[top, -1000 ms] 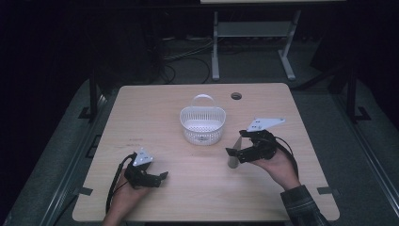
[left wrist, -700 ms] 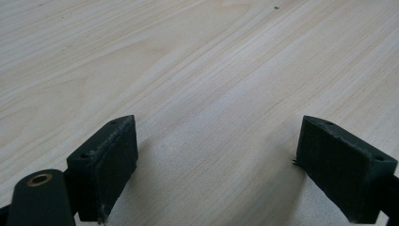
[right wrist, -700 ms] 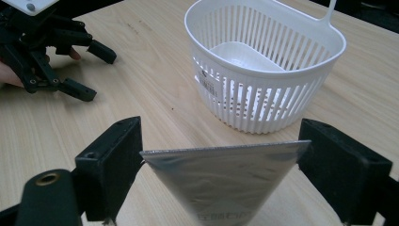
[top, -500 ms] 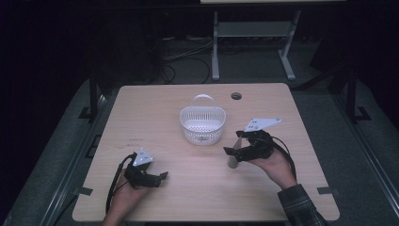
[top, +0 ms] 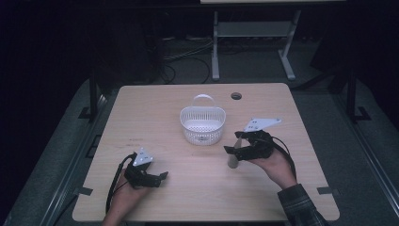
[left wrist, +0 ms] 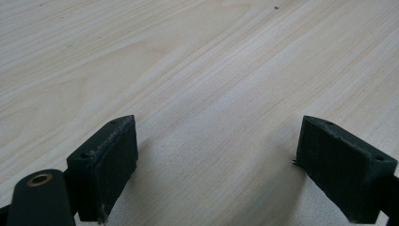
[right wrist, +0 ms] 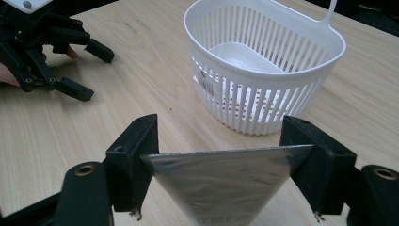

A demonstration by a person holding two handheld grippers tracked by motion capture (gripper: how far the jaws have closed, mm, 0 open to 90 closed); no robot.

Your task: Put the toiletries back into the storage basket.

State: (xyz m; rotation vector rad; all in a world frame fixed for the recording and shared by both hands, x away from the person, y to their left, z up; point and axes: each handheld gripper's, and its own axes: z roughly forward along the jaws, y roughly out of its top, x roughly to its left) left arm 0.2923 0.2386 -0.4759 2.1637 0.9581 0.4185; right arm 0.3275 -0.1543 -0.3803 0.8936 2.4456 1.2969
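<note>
A silvery, flat pouch stands upright on the table, its top edge spanning between the two black pads of my right gripper. The jaws have just been closing and both pads now press on the pouch's sides. In the high view the right gripper sits right of centre, with the pouch hanging below its jaws. A white slatted basket with a handle stands just beyond it, also close ahead in the right gripper view. My left gripper rests open on the near left of the table, nothing between its pads.
The light wooden table has a round cable hole near its far edge. A white metal stand is on the dark floor behind. The left gripper shows far left in the right gripper view.
The right gripper's jaws have drawn in around the pouch. Both hands have kept their places, and the basket has not moved.
</note>
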